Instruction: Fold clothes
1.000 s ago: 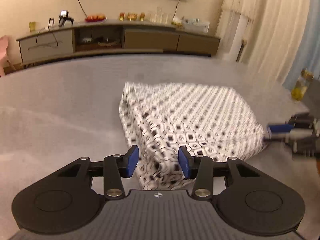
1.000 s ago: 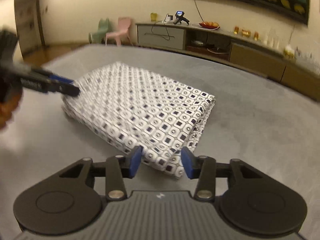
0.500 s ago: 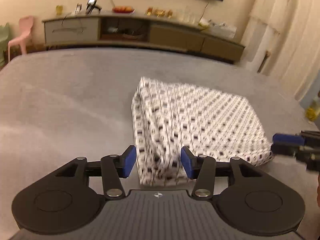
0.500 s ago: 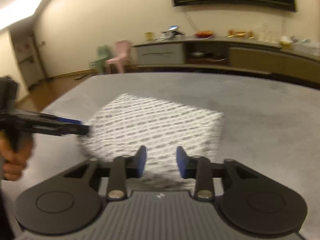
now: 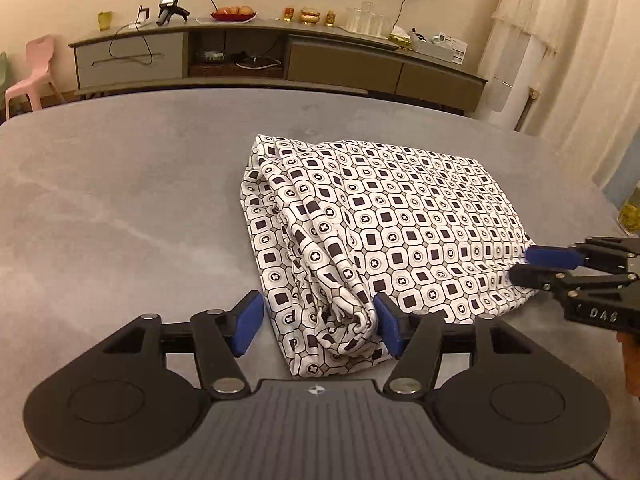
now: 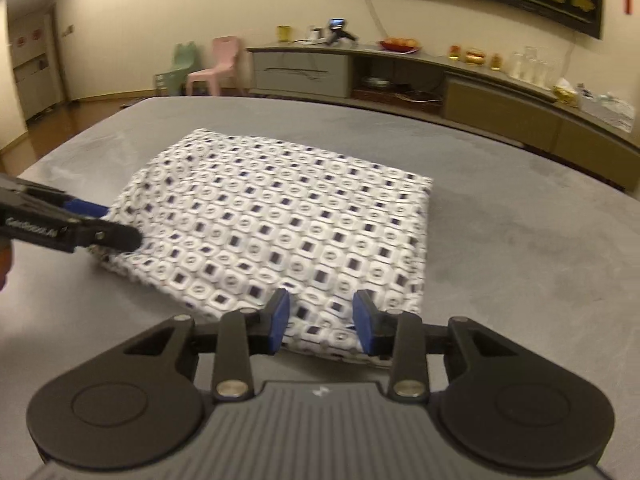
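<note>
Both tongs pulled back, spread apart: left tongs (image 5: pixel 318 323), right tongs (image 6: pixel 322 322); patterned garment (image 5: pixel 384 220) folded, left edge bunched.

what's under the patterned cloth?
The folded patterned cloth lies flat on the grey table, which shows all around it. At its bunched near-left edge only its own layers show. Anything between or beneath the layers is covered, so I cannot tell.

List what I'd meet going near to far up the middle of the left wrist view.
Left gripper → patterned cloth → bare grey table → long sideboard → fruit plate on top.
</note>
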Motion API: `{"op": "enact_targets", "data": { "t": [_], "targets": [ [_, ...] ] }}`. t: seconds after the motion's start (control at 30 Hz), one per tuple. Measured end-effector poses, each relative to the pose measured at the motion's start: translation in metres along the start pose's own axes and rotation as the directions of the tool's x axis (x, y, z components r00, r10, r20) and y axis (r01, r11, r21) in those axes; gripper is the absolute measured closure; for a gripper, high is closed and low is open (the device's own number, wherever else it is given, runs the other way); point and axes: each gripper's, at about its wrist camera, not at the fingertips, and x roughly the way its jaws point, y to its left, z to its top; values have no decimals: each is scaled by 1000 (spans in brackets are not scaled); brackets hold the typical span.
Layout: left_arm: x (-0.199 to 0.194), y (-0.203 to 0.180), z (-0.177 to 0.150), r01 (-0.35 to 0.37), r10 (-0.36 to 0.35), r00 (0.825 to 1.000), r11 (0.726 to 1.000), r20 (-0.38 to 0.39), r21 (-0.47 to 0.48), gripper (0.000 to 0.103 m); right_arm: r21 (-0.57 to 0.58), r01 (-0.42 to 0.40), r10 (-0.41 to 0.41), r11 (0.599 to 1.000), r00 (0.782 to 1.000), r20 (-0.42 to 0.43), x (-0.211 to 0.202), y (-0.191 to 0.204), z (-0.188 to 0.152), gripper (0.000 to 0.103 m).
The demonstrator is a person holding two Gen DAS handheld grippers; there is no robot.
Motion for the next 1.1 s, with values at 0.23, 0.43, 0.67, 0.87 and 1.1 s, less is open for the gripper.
{"op": "enact_targets", "data": {
  "t": [0.23,0.43,0.67,0.87,1.1],
  "targets": [
    [-42,-2,7,33,-32,992,999,124,-5,42,86,11,-16,996,998,61,-35,-4,7,65],
    [-18,4,5,-4,5,999,1000,48,-19,42,-16,-6,6,1000,1000,20,-7,16,46,66],
    [-35,8,13,43,-41,996,999,84,-28,40,69,13,-11,998,999,-37,-2,-11,37,66],
    [-2,1,4,-3,2,1000,1000,-14,-26,35,86,-36,36,996,999,-7,-46,-2,15,60],
    [-24,-20,4,-22,22,1000,998,-2,-55,13,80,3,-1,997,1000,-23,-80,4,-5,49]
  ]
}}
